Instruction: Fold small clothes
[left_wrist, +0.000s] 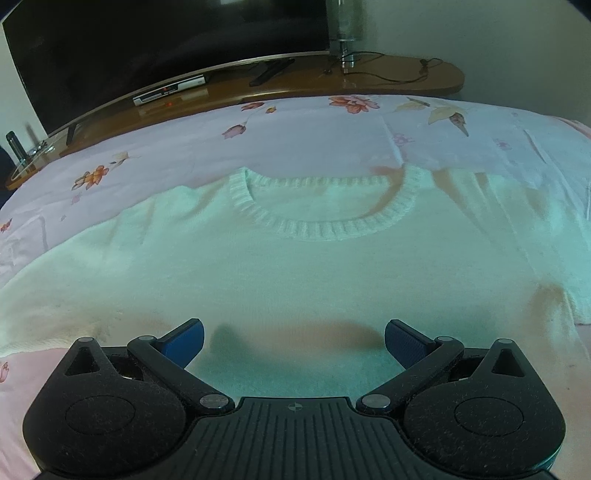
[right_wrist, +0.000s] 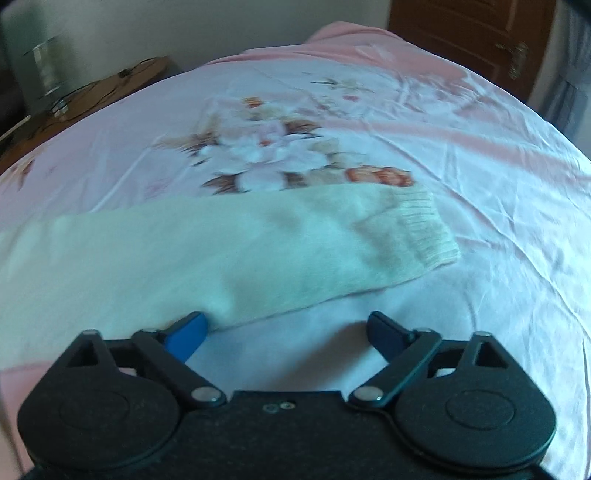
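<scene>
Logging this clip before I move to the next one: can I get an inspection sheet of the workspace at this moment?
Surface: bed with a pink floral sheet, lightly creased.
Job's things: white knit sweater laid flat, ribbed collar facing the far side; one sleeve stretched out sideways, ribbed cuff at its end.
Clutter: nothing seen on the bed beside the sweater.
Grippers: left gripper open over the sweater's body; right gripper open at the sleeve's near edge; neither holds cloth.
Cables: thin black cable on the wooden stand.
Surroundings: dark TV, set-top box, wooden door.
</scene>
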